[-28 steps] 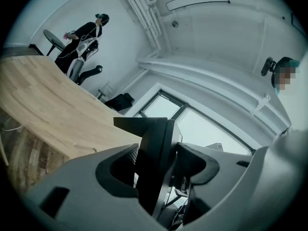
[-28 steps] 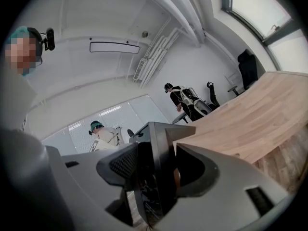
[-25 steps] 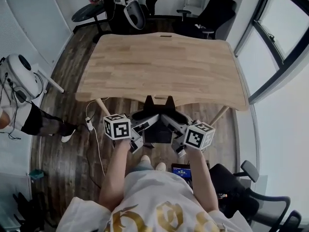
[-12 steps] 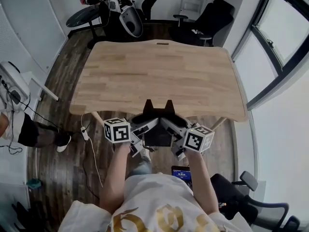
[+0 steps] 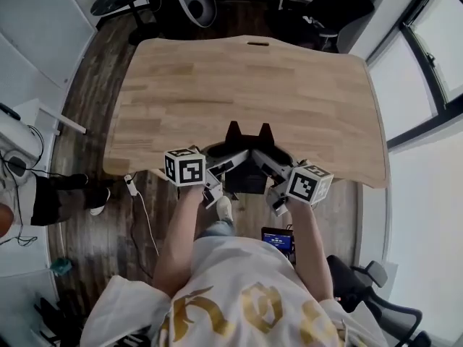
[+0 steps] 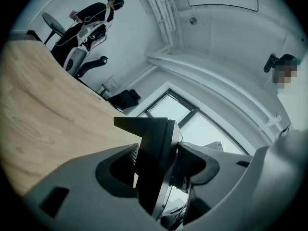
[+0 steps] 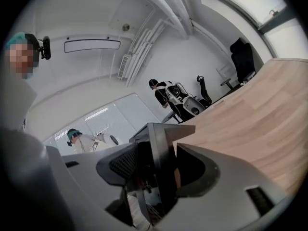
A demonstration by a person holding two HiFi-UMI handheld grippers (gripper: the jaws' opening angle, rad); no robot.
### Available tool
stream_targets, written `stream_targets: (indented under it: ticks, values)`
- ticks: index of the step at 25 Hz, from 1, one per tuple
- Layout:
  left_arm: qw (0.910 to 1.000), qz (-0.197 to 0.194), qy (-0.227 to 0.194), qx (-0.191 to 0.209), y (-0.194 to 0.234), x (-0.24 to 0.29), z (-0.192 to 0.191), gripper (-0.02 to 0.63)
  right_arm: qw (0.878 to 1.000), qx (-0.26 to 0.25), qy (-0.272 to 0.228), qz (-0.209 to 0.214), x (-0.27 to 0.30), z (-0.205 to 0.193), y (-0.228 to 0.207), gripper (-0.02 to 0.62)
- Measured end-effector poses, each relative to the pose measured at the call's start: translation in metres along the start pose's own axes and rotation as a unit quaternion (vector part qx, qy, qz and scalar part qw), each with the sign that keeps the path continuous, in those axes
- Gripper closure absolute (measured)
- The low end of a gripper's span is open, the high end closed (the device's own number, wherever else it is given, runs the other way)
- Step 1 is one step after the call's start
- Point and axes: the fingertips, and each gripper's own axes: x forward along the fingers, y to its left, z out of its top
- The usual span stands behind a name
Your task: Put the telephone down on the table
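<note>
The left gripper point(image 5: 221, 172) and the right gripper point(image 5: 271, 176) each pinched one side of the black telephone point(image 5: 244, 166), which hung at the table's point(image 5: 246, 85) near edge, seemingly not yet set down. Released there, it might tip off that edge. Beyond stretched the pale wooden top, then office chairs point(image 5: 333, 9) past the far edge.

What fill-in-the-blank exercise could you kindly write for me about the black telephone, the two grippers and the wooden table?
1. The left gripper and the right gripper are both shut on the black angular ____.
2. The broad table ahead of them has a top of light ____.
3. Each gripper bears a white cube with black square ____.
Missing words: telephone; wood; markers.
</note>
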Motion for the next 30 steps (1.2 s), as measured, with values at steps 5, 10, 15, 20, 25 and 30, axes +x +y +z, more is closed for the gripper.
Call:
stream_targets:
  ticks: [5,10,15,20,25,30]
  values:
    - [0.9999,0.006,0.008,0.004,0.033,0.005,0.009,0.367,1.0,0.012,-0.001,0.003,0.027,-0.001,-0.022,0.365]
    - [0.9998,0.003,0.019,-0.006,0.085,0.017,0.062,0.367,0.999,0.029,0.004,-0.012,0.087,0.031,-0.051,0.365]
    - [0.9995,-0.005,0.024,-0.022,0.114,0.02,0.074,0.367,0.999,0.03,0.008,-0.025,0.113,0.033,-0.068,0.365]
    - [0.9995,-0.016,0.024,-0.016,0.124,0.023,0.089,0.367,0.999,0.022,0.005,-0.034,0.126,0.044,-0.073,0.365]
    - [0.9989,-0.027,0.035,-0.018,0.125,0.03,0.087,0.367,0.999,0.025,0.0,-0.045,0.122,0.045,-0.077,0.365]
    - [0.9988,-0.023,0.041,-0.012,0.134,0.051,0.099,0.367,0.999,0.029,-0.006,-0.038,0.127,0.061,-0.098,0.365]
